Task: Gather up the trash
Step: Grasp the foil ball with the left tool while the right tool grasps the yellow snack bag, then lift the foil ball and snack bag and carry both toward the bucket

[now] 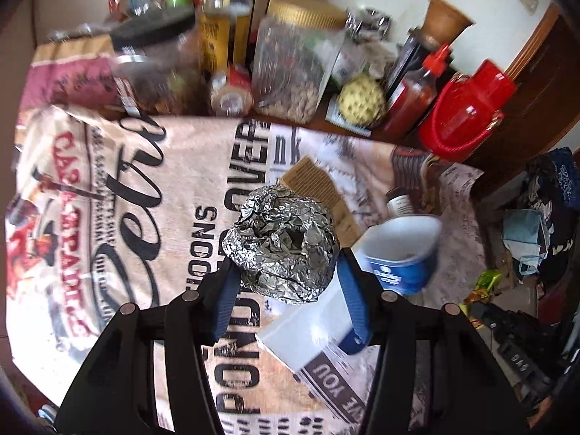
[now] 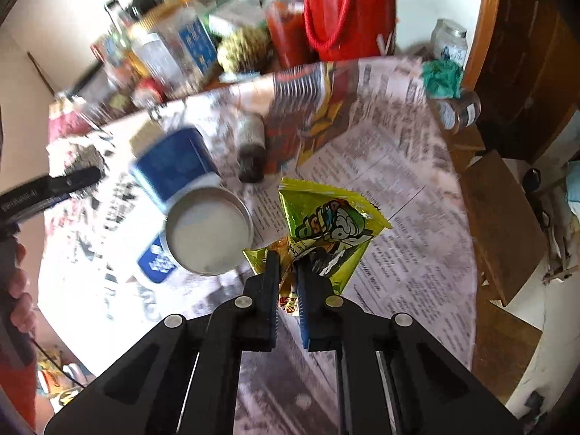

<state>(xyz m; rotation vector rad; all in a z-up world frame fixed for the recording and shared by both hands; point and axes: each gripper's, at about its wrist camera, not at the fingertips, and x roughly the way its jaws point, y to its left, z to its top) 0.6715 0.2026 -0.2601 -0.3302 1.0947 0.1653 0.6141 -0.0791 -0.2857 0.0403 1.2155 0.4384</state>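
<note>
My left gripper point(image 1: 284, 255) is shut on a crumpled ball of aluminium foil point(image 1: 281, 241) and holds it above the printed tablecloth point(image 1: 152, 188). My right gripper point(image 2: 288, 259) is shut on a yellow-green snack wrapper point(image 2: 328, 223), lifted over the newspaper-covered table point(image 2: 398, 188). A blue and white paper cup point(image 1: 402, 250) lies on its side just right of the foil; in the right wrist view it point(image 2: 188, 199) lies left of the wrapper. The left gripper's finger point(image 2: 50, 188) and the foil point(image 2: 78, 157) show at the left there.
A small dark bottle point(image 2: 250, 148) lies on the table beyond the cup. Jars, bottles, a red jug point(image 1: 467, 108) and a sauce bottle point(image 1: 417, 90) crowd the far table edge. A cardboard piece point(image 1: 319, 188) lies behind the foil. Clutter covers the floor at right point(image 1: 525, 239).
</note>
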